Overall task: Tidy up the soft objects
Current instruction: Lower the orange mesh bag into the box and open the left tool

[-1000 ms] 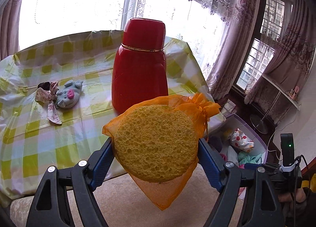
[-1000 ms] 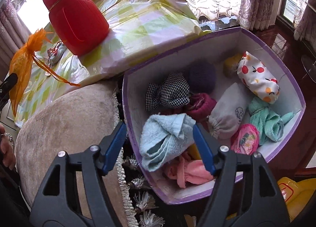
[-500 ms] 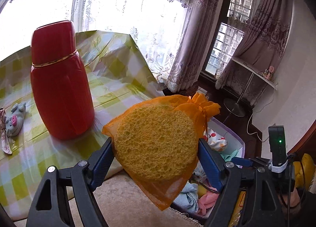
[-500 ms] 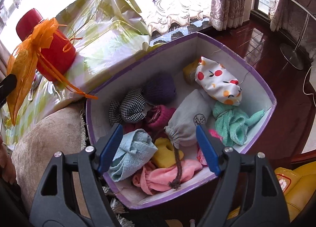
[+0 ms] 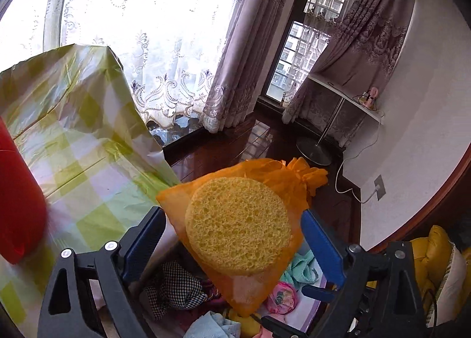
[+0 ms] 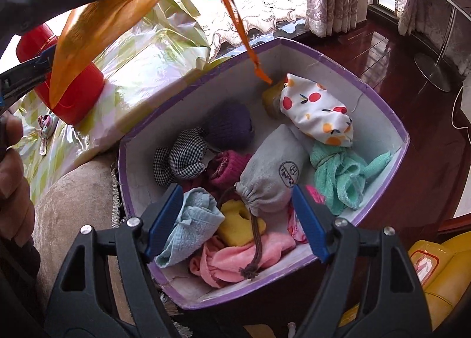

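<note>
1 sponge pouch (image 5: pixel 238 220) now over 1 box (image 6: pixel 379 96)

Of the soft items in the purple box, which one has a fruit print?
The white pouch at the far side of the purple box, printed with red and orange fruit. The grey drawstring bag carries only a dark stamp; the teal cloth is plain.

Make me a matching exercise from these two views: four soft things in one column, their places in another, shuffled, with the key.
Things:
1. round yellow sponge in an orange mesh bag
2. grey drawstring pouch
3. white fruit-print cloth bundle
4. light blue towel

Places:
A. far end of the purple-rimmed box
B. middle of the box, cord trailing toward the camera
C. between the left gripper fingers, above the box
D. near corner of the box, by the right gripper's left finger

Pairs: 1-C, 2-B, 3-A, 4-D
</note>
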{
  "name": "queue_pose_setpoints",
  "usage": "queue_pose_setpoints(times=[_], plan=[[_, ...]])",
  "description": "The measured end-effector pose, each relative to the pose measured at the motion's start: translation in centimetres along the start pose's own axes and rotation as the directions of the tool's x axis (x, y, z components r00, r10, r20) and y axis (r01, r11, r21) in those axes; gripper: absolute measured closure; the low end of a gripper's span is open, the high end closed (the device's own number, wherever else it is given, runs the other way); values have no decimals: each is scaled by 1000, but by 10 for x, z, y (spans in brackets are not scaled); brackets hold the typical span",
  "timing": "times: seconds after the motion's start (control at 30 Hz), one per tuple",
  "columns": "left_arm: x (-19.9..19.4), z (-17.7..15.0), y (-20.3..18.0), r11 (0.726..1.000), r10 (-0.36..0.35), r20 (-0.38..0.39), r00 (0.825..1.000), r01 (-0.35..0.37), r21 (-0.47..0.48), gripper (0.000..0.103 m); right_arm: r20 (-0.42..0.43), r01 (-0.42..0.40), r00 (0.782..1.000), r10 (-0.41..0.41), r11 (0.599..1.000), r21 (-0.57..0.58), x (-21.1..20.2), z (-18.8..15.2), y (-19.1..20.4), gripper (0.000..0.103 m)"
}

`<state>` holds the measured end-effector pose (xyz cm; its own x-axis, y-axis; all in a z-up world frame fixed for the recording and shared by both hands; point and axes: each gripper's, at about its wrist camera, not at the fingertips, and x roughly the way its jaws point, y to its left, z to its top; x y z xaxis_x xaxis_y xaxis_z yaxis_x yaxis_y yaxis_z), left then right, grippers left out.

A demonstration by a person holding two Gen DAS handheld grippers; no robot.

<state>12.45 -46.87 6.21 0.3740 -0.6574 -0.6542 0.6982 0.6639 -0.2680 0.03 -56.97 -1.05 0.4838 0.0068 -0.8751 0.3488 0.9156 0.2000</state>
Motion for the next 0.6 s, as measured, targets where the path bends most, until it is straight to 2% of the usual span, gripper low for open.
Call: queue_pose_setpoints(times=[0.07, 0.2, 0.37, 0.6], plan=[[10, -3, 4, 999, 37, -34, 999, -37, -1, 8, -2, -3, 1000, 3, 1000, 1, 1, -1, 0, 24], [6, -13, 21, 996, 88, -48, 995, -89, -26, 8, -3, -8, 1000, 8, 1000, 12, 2, -2, -3, 24], [-20, -22, 35, 991, 124, -13, 992, -125, -45, 8, 8, -18, 1000, 18, 1000, -5, -1, -1, 5, 24], [-64, -44, 47, 981, 191, 41, 981, -190, -26, 8, 25, -71, 997, 73, 993, -96, -10, 0, 43, 24]])
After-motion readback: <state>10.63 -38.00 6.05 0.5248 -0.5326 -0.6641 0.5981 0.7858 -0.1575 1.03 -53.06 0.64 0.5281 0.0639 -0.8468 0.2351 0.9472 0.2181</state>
